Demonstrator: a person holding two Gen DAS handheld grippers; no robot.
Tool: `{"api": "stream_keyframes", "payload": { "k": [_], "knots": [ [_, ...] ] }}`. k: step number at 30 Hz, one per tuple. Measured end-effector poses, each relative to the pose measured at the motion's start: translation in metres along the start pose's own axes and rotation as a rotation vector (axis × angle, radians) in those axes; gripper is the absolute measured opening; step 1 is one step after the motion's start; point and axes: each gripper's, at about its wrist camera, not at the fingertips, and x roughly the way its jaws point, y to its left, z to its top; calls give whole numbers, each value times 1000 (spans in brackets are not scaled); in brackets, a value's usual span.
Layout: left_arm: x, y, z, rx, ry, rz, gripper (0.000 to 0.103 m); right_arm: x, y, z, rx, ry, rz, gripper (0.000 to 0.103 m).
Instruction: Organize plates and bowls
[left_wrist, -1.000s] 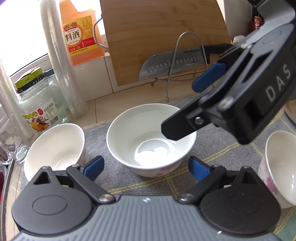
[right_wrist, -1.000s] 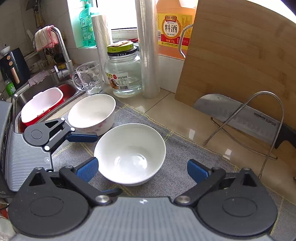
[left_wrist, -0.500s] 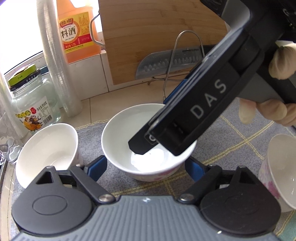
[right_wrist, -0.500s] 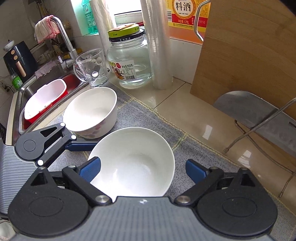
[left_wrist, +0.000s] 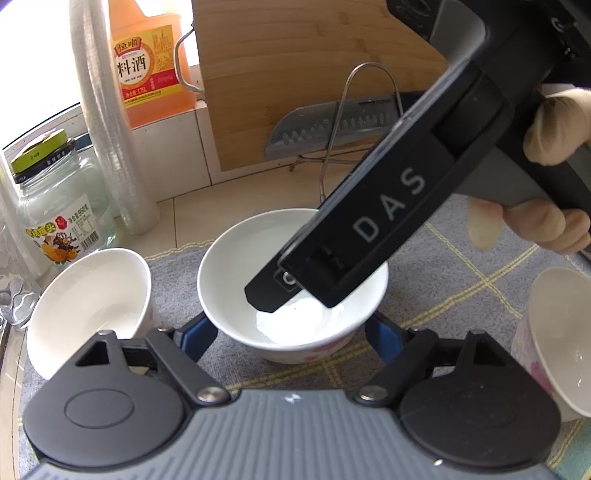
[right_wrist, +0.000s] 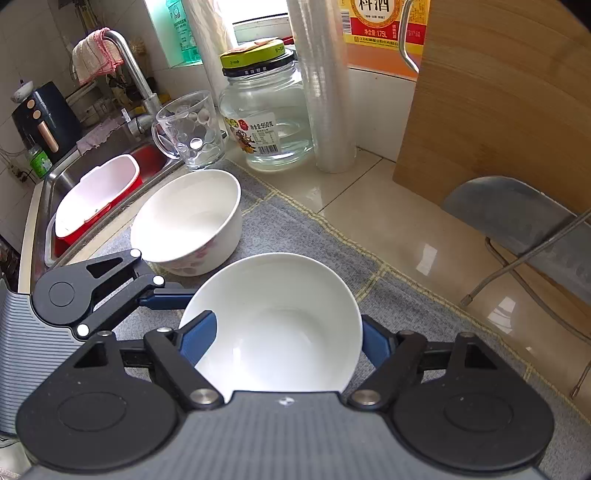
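Around the middle bowl, both claws wide apart: right claw astride, left claw alongside.

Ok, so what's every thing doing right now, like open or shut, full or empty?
middle bowl: upright, empty.
left bowl: upright, empty.
right bowl: looks empty.
glass jar: lid on.
glass mug: upright, empty.
left gripper: open, a finger each side of the middle bowl.
right gripper: open, over the middle bowl.

Between my right gripper's blue pads I see a white bowl; ahead-left, another white bowl with pink flowers, on grey cloth checked yellow.
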Motion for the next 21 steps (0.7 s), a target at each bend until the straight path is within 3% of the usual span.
{"api": "stream_keyframes", "payload": {
  "k": [21],
  "knots": [
    [-29,-16,11,25,2,-38,86,-34,12,-10,15,-35,-25,87]
  ]
}}
